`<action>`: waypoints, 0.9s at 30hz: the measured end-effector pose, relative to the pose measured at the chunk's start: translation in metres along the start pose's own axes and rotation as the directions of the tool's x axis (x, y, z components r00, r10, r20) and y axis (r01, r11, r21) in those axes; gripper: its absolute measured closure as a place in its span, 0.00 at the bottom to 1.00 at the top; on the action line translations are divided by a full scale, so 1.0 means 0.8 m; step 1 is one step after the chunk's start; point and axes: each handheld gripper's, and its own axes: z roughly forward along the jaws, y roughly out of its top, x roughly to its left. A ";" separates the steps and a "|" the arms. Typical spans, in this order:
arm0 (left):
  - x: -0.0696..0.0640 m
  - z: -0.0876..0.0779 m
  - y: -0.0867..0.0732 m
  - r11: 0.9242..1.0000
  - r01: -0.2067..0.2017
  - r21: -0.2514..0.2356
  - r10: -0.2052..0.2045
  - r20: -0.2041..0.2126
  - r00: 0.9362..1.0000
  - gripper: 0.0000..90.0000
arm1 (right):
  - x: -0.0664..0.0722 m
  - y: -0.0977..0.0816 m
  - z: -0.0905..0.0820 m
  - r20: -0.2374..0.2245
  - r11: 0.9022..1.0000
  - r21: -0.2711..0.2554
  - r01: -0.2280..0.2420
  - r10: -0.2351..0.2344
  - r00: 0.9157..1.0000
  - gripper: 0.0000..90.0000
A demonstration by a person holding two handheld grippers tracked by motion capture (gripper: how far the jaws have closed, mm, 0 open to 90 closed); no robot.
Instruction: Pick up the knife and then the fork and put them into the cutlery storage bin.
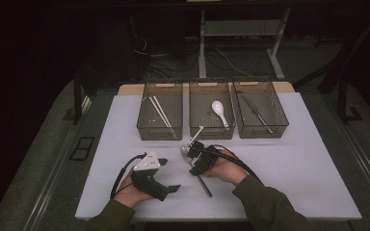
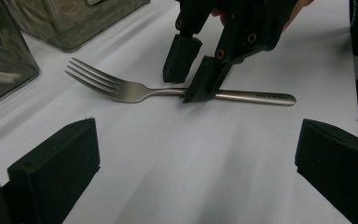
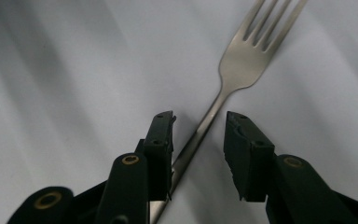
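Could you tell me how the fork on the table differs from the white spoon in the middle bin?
The fork is bare grey metal with tines; the white spoon has a rounded bowl. The fork lies flat on the table, outside the bins; the spoon lies inside the middle bin. The fork's handle runs between the right gripper's open jaws, one pad close beside it; nothing is near the spoon. Both are single pieces of cutlery.

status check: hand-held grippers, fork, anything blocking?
Right hand-held gripper down astride fork handle, jaws apart, not yet clamped. Left hand-held gripper open, idle beside it. Fork flat on table. Nothing blocking.
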 end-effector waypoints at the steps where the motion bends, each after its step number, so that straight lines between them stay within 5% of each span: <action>1: 0.000 0.000 0.000 1.000 0.000 0.000 0.000 0.000 1.000 0.00 | 0.001 0.001 0.002 0.009 1.000 0.003 0.014 -0.014 1.000 0.70; 6: 0.000 0.000 0.000 1.000 -0.007 0.006 0.007 -0.001 1.000 0.00 | 0.008 0.006 0.003 0.053 0.998 0.041 0.041 -0.043 0.998 0.75; 16: 0.000 0.000 0.001 1.000 -0.009 0.005 0.009 0.001 1.000 0.00 | 0.006 0.014 0.003 0.055 0.995 0.098 0.032 -0.038 0.998 0.86; 27: -0.001 -0.001 0.001 1.000 -0.011 0.006 0.011 0.000 1.000 0.00 | 0.005 0.015 0.003 0.075 0.993 0.104 0.057 -0.065 0.995 0.94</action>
